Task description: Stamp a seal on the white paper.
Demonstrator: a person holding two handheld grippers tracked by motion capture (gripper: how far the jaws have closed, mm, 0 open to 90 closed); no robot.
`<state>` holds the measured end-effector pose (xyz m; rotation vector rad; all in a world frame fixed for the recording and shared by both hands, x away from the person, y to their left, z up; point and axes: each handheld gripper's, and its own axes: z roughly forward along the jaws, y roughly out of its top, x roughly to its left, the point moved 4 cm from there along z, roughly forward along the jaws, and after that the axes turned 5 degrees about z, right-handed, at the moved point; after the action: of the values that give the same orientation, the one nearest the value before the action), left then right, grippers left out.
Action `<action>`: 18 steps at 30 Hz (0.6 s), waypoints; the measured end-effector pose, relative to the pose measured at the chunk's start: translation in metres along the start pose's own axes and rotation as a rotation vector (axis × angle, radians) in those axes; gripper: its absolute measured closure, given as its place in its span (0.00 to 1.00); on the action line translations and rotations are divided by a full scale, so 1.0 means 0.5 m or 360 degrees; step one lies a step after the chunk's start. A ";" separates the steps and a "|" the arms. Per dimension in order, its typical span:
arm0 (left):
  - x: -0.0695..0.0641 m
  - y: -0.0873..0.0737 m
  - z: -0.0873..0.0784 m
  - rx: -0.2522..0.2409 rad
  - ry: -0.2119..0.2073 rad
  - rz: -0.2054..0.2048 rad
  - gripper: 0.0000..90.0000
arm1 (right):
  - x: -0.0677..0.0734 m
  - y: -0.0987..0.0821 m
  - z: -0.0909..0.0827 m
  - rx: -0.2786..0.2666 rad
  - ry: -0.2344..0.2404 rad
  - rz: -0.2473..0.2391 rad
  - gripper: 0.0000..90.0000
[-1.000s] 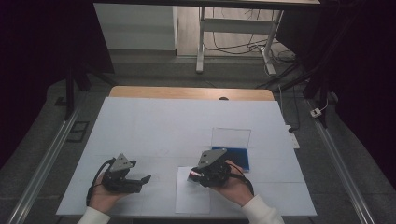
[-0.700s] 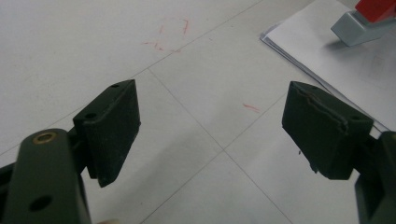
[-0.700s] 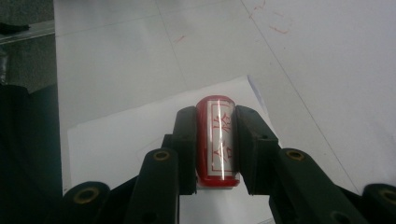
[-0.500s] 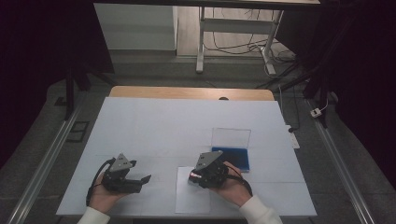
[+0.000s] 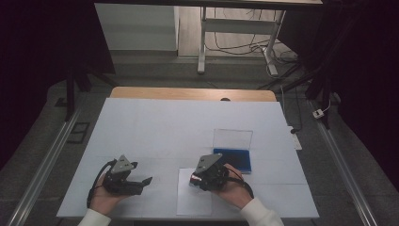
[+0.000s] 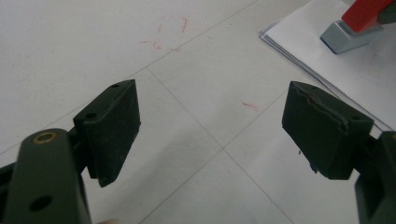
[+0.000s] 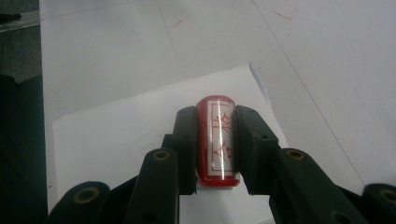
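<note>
On the white surface (image 5: 155, 127), the person's right gripper (image 5: 201, 178) sits near the front edge, just right of centre, held in the right hand (image 5: 233, 186) with a white sleeve (image 5: 261, 214) showing at the bottom of the high view. Its fingers (image 7: 184, 140) are clamped on a red stamp (image 7: 218, 140), one on each side of the body; the stamp's face, with red characters on a pale strip, is turned toward the right gripper view's camera. The stamp is held over a white sheet of paper (image 5: 193, 200) that lies flat on the surface at the front; in the right gripper view a faint square outline can be made out on the paper (image 7: 116, 135) to the left of the fingers. Just behind and to the right of the right gripper lies a blue ink pad (image 5: 235, 160) with its clear lid (image 5: 233, 140) standing open behind it. The left gripper (image 5: 141, 182) rests low near the front left of the surface, held in the left hand (image 5: 106, 197), well apart from the right one. Its fingers (image 6: 112, 128) are spread wide with nothing between them, only the bare surface with tile-like seams and a few small red marks (image 6: 161, 39). At the top right of the left gripper view the corner of the paper (image 6: 336, 70) shows, and over it the red stamp (image 6: 366, 11) and its grey base (image 6: 345, 36), which appears to touch the sheet.
</note>
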<state>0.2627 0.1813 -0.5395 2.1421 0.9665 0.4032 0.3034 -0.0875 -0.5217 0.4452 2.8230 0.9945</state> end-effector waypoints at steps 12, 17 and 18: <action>-0.001 0.000 0.001 0.0004 -0.0001 0.0000 0.22 | 0.001 0.001 0.002 0.0005 -0.0008 -0.0004 0.78; -0.001 0.000 0.001 0.0007 -0.0003 0.0003 0.22 | 0.001 0.001 0.004 0.0011 -0.0009 0.0016 0.78; -0.001 0.000 0.002 0.0008 -0.0003 0.0003 0.22 | 0.000 0.001 0.004 0.0015 -0.0007 0.0017 0.78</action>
<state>0.2626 0.1804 -0.5402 2.1474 0.9654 0.3998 0.3039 -0.0858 -0.5229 0.4635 2.8255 0.9815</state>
